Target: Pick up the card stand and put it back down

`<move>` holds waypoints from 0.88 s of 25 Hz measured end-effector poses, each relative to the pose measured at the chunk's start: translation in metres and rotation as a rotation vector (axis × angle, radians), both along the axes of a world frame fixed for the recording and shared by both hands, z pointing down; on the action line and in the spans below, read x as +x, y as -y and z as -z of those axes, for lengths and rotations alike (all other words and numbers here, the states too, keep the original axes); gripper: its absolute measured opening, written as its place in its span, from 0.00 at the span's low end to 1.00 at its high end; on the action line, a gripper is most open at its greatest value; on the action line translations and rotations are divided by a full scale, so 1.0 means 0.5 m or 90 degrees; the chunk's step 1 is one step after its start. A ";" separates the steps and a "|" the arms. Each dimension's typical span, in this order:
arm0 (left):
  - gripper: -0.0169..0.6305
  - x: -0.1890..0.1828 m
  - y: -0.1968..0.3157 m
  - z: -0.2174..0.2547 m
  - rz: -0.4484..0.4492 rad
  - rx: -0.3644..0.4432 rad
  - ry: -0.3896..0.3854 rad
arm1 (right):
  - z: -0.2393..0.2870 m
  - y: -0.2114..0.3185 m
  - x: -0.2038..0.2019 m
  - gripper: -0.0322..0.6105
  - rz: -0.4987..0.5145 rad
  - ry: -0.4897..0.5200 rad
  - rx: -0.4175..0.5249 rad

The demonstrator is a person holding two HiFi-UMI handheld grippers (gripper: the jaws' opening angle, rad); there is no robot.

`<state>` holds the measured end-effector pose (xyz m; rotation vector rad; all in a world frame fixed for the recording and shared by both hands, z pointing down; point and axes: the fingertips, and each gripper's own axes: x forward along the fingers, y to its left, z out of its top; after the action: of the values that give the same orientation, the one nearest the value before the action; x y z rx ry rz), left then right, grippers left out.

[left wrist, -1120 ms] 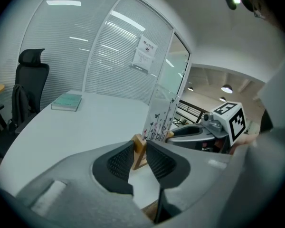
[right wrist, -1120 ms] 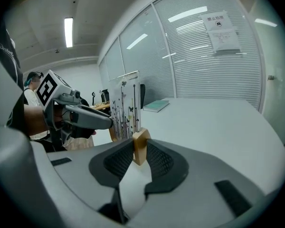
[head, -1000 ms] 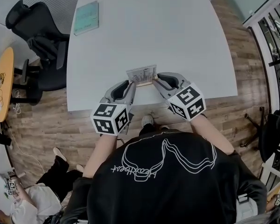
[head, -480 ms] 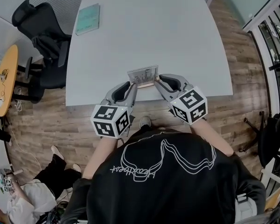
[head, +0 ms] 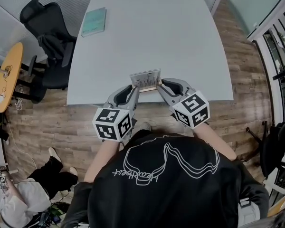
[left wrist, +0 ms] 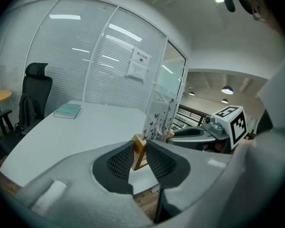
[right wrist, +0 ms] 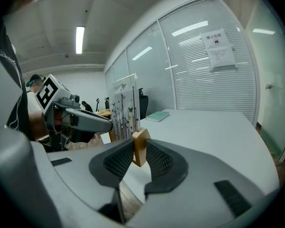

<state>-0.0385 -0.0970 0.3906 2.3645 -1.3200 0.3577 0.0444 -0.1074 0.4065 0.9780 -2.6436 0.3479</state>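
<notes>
A person's left gripper (head: 135, 87) and right gripper (head: 158, 84) are each clamping a wooden end of the card stand (head: 145, 78), holding it upright between them over the near edge of a white table (head: 152, 37), with a teal book (head: 94, 21) lying at its far corner.

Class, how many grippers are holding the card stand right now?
2. The left gripper clamps the card stand at its wooden base's left end; the right gripper clamps the right end. No others show.
</notes>
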 end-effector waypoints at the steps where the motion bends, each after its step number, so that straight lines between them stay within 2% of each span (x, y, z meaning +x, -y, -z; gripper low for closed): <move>1: 0.16 0.002 -0.004 0.001 0.002 0.001 0.000 | 0.001 -0.004 0.002 0.19 0.002 0.000 0.001; 8: 0.16 -0.006 -0.023 -0.008 0.020 -0.004 0.000 | -0.004 -0.014 -0.008 0.19 0.020 0.001 0.000; 22: 0.16 -0.073 0.014 -0.079 0.038 -0.059 0.003 | -0.074 0.018 -0.073 0.19 0.029 -0.015 -0.050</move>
<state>-0.0752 -0.1038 0.4303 2.2448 -1.3444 0.3975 0.0077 -0.1165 0.4433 0.8898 -2.6053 0.4237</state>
